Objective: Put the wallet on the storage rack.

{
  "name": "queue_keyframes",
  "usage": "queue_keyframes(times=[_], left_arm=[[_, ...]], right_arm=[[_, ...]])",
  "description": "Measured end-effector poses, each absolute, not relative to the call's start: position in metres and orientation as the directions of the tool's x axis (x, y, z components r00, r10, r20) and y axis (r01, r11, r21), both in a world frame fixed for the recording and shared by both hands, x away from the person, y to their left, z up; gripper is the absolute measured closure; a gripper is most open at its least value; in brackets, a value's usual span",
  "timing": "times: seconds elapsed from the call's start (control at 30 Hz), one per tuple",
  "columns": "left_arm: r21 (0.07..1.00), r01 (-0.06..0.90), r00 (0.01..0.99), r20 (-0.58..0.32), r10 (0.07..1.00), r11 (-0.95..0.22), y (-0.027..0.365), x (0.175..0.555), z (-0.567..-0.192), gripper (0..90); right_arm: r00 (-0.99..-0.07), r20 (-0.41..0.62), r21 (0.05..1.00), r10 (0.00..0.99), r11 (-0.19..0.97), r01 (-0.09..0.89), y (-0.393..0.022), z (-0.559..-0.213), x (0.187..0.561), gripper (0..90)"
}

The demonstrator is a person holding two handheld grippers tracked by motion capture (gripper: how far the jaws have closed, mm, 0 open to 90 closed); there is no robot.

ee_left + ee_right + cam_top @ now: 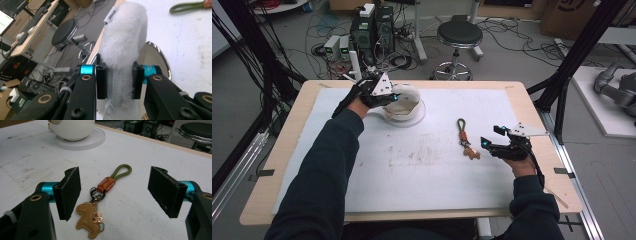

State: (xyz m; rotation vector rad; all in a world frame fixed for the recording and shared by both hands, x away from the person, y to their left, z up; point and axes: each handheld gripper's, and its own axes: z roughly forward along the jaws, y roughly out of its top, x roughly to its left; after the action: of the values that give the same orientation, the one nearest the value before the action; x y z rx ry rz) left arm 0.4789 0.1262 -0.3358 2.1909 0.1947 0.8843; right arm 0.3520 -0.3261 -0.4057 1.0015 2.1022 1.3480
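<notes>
Sleeves and forearms at bottom of high view, one gripper per hand. Right gripper [492, 140] low over white mat [422, 180] at right side, jaws spread wide, nothing between them. Keychain [98, 202] flat on mat just ahead of those jaws, not touched: tan leather animal charm [90, 222] nearest, small metal rings, orange-brown leather tab [107, 183], olive cord loop [122, 171] pointing away. Probably light and floppy, charm soft and flat, links loose, so likely to swing or fold once lifted. Best hold likely the leather tab or cord loop, raised slightly off mat; flat charm harder to get a jaw under. Thin cord may slip if pinched at edge.

Farther back, left gripper [396, 99] near far left of mat, jaws clamped on white fluffy piece [123, 37] with small label at top, seen in left gripper view. Fur squashed between pads, ribbed white fabric below grip; soft, light, compressible, no breakage risk, may sag or slide through pads. Round white dish [412, 119] directly under it, shiny rim visible in left gripper view. Cannot tell if fluffy piece rests on dish or hangs above.

Beyond table: stool [458, 35], computer towers [373, 27], cables on floor.
</notes>
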Motion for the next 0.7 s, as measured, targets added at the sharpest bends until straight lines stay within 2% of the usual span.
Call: queue_keyframes(times=[0.17,0.53,0.7], left_arm=[[0.643,-0.133,0.756,0.558,0.342,-0.754,0.120,0.481,-0.345,73.3],[0.637,-0.088,0.776,0.526,0.348,-0.766,0.117,0.491,-0.355,73.3],[0.682,-0.035,0.778,0.477,0.409,-0.730,0.121,0.493,-0.359,70.6]], right_arm=[[-0.637,0.015,0.906,0.771,0.258,0.334,-0.327,-0.406,0.353,26.9],[-0.635,0.016,0.906,0.772,0.258,0.336,-0.329,-0.407,0.352,27.0],[-0.630,0.023,0.906,0.776,0.251,0.342,-0.331,-0.408,0.352,27.0]])
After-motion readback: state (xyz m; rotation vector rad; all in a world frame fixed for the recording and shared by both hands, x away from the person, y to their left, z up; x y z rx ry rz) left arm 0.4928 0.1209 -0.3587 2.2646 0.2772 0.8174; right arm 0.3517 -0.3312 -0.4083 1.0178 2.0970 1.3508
